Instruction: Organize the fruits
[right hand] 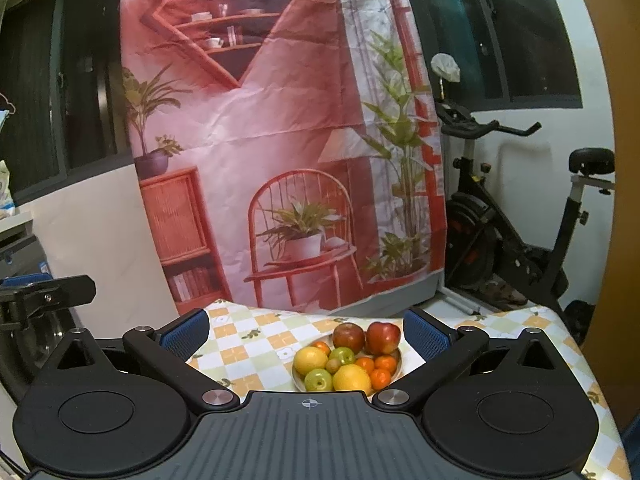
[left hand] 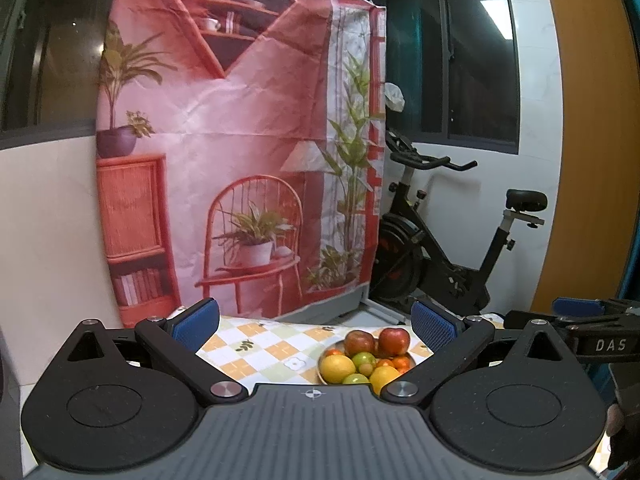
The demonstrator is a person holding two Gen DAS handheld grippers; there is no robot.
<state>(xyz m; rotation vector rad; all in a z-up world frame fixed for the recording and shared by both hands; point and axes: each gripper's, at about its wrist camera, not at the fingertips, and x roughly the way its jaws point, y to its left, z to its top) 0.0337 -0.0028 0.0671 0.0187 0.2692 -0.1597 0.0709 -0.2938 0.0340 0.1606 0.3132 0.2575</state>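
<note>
Both tools hang above the near edge of the counter point(right hand: 248, 344), which is covered by a checkered cloth. The left hand-held gripper point(left hand: 316, 322) has its blue pads spread wide and holds nothing; the right hand-held gripper point(right hand: 306, 332) is equally wide and empty. Ahead sits a plate point(right hand: 298, 380) heaped with fruit: two red apples point(right hand: 383, 337), lemons point(right hand: 310, 360), green apples point(right hand: 318, 380) and small oranges point(right hand: 380, 378).

White letters "DAS" stand on the right gripper point(left hand: 580, 308), nothing else legible.

Fruit-filled plate point(left hand: 322, 357) between wide-spread fingers of left hand-held gripper point(left hand: 315, 322).
</note>
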